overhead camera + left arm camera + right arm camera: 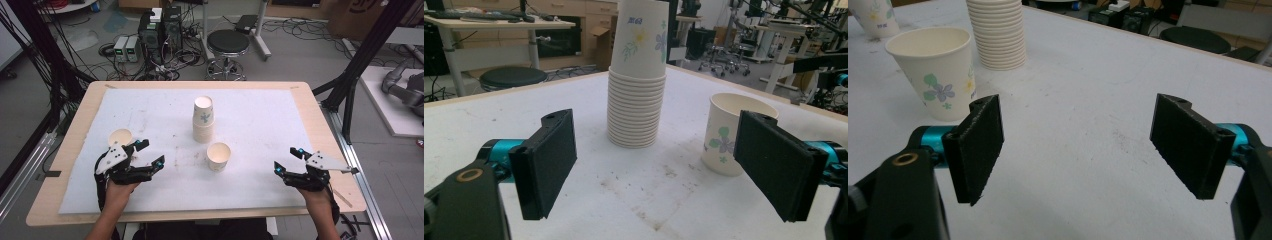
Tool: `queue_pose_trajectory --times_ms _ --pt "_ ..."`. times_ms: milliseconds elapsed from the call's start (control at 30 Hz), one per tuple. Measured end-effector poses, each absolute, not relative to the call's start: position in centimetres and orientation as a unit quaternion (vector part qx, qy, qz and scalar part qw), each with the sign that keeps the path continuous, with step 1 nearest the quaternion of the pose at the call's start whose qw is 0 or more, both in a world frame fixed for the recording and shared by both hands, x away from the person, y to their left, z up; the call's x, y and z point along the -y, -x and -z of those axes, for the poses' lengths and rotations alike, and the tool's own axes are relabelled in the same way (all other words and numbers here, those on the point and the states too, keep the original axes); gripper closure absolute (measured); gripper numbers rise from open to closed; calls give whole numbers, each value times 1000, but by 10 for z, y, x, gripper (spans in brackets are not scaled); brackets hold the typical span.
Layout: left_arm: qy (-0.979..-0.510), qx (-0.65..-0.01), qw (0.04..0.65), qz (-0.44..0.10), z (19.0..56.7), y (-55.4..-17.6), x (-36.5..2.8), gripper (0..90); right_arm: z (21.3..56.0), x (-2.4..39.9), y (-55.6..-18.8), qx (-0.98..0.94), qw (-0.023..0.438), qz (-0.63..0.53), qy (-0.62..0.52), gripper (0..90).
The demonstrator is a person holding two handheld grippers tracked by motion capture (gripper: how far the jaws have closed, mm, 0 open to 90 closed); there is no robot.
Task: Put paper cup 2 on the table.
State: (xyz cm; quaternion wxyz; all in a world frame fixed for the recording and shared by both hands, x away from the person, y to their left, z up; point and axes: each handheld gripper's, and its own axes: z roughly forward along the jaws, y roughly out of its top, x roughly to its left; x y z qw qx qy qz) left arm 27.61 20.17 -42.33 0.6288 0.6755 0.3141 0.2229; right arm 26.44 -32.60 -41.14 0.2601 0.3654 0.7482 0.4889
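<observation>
Even, bright overhead light falls on the white table (260, 115); shadows beneath the cup stack (636, 75) are soft and short. The high view is slightly soft (low detail); near fingers (975, 147) blur a little.

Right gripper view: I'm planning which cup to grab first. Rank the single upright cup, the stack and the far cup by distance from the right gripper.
1. Single upright cup, left of the right gripper.
2. Stack, behind it.
3. Far cup, top-left corner.
</observation>
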Motion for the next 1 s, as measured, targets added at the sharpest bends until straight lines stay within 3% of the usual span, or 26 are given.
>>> queue_pose_trajectory --times_ms 1000 --pt "-687 -310 615 -229 428 -272 -196 177 417 325 -267 -755 261 -480 -361 221"
